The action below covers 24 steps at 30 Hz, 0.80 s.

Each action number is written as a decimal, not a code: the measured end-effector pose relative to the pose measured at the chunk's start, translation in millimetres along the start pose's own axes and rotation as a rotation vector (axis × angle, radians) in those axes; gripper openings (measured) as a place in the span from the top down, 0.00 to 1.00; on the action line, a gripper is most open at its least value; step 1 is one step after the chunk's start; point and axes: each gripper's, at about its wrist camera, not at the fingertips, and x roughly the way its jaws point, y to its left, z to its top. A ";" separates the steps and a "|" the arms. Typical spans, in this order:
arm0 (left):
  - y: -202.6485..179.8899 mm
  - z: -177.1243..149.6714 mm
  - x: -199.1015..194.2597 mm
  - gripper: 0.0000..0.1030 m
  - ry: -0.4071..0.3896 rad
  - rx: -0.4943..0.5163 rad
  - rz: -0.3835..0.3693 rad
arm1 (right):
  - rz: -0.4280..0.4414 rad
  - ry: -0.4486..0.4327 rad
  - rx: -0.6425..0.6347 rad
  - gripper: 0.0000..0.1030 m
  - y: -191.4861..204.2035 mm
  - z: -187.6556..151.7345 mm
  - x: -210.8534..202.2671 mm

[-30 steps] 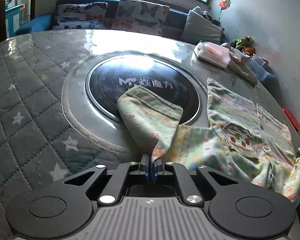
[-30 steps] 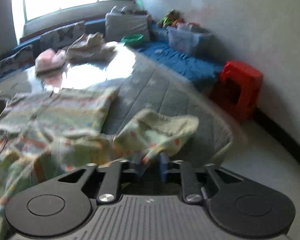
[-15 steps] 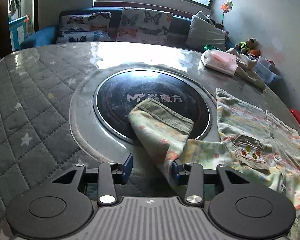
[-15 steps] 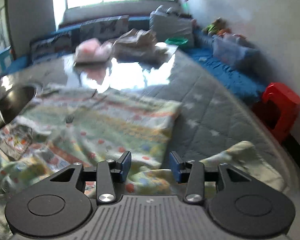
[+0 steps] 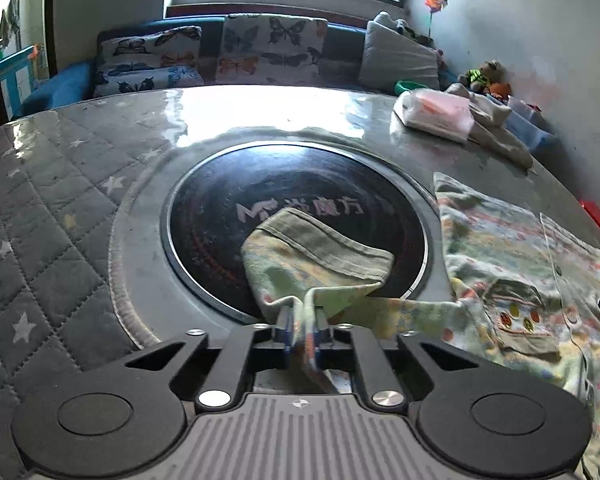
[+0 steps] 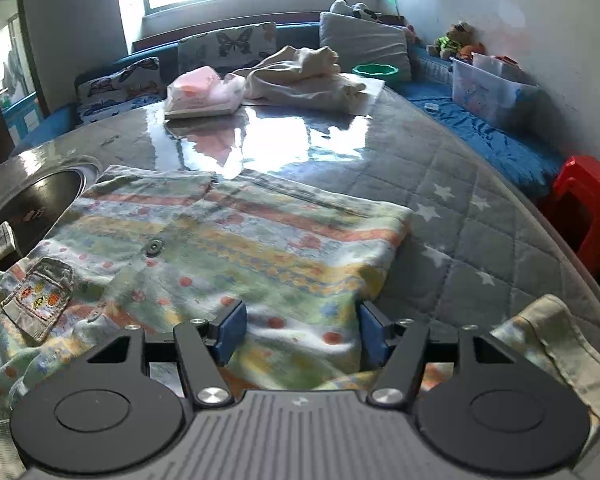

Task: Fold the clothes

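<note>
A child's pastel striped, dotted shirt (image 6: 236,240) lies spread on the round table, with a small chest pocket (image 6: 40,292). Its left sleeve (image 5: 316,256) with a green cuff lies over the dark round inset. My left gripper (image 5: 302,332) is shut on that sleeve's fabric near the table's front. My right gripper (image 6: 300,332) is open wide just above the shirt's lower body, with fabric between the pads but not pinched. The right sleeve (image 6: 556,344) lies at the table's edge, right of my right gripper.
A pink packet (image 6: 204,92) and a cream garment (image 6: 304,76) lie at the table's far side. The dark glass inset (image 5: 300,208) is in the table's middle. A red stool (image 6: 588,200) stands right of the table. A sofa with cushions (image 5: 268,52) is behind.
My left gripper opened half a second ago and has now shut again on the left sleeve. My right gripper let go of the right sleeve, opened wide and moved left over the shirt's body.
</note>
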 end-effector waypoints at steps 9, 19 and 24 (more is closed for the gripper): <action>35.2 1.5 -25.5 0.93 -0.099 -0.108 0.063 | 0.066 -0.012 -0.081 0.39 38.4 23.3 30.0; 93.5 -14.5 -55.1 0.93 -0.160 -0.255 0.197 | 0.170 -0.035 -0.195 0.38 120.1 56.0 74.0; 117.5 -30.4 -71.8 0.93 -0.162 -0.321 0.265 | 0.225 -0.042 -0.261 0.38 167.2 68.1 92.4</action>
